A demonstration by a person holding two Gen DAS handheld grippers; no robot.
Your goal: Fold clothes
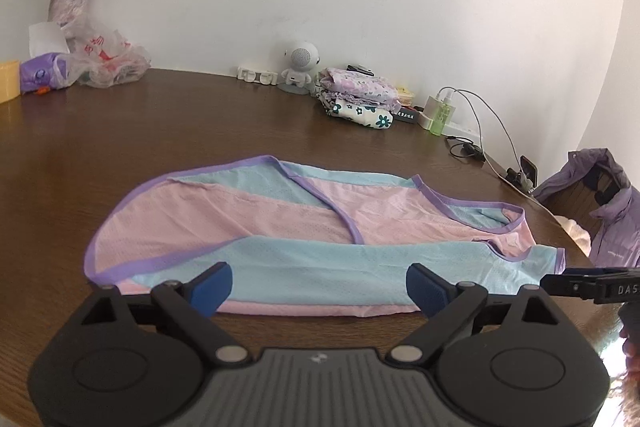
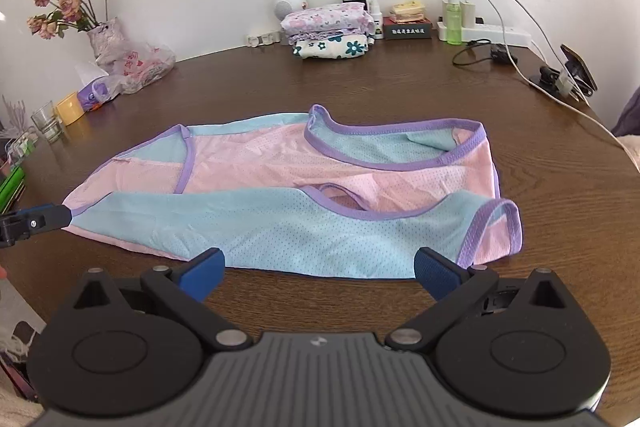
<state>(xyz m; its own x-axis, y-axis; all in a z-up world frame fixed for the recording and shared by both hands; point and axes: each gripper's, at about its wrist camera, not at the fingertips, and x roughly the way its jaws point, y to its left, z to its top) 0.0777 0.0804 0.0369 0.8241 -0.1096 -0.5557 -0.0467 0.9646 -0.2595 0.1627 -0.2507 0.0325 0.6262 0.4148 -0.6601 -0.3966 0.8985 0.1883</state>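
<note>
A pink and light-blue mesh tank top with purple trim (image 1: pixel 304 227) lies flat on the brown wooden table (image 1: pixel 180 131), its near side folded over as a blue band. It also shows in the right wrist view (image 2: pixel 304 195). My left gripper (image 1: pixel 319 285) is open and empty, its blue pads at the garment's near edge. My right gripper (image 2: pixel 319 273) is open and empty at the near edge too, toward the armhole end. The right gripper's fingertip shows at the far right of the left wrist view (image 1: pixel 592 285); the left one's at the far left of the right wrist view (image 2: pixel 36 223).
A stack of folded floral clothes (image 2: pixel 328 31) sits at the back by the wall, next to a small white robot figure (image 1: pixel 300 65). A vase of roses (image 2: pixel 104 35), plastic bags (image 1: pixel 108 59), a glass (image 2: pixel 47 121), a power strip with cables (image 2: pixel 488 31), a phone on a stand (image 2: pixel 572 71) and a purple jacket on a chair (image 1: pixel 600 211) surround the table.
</note>
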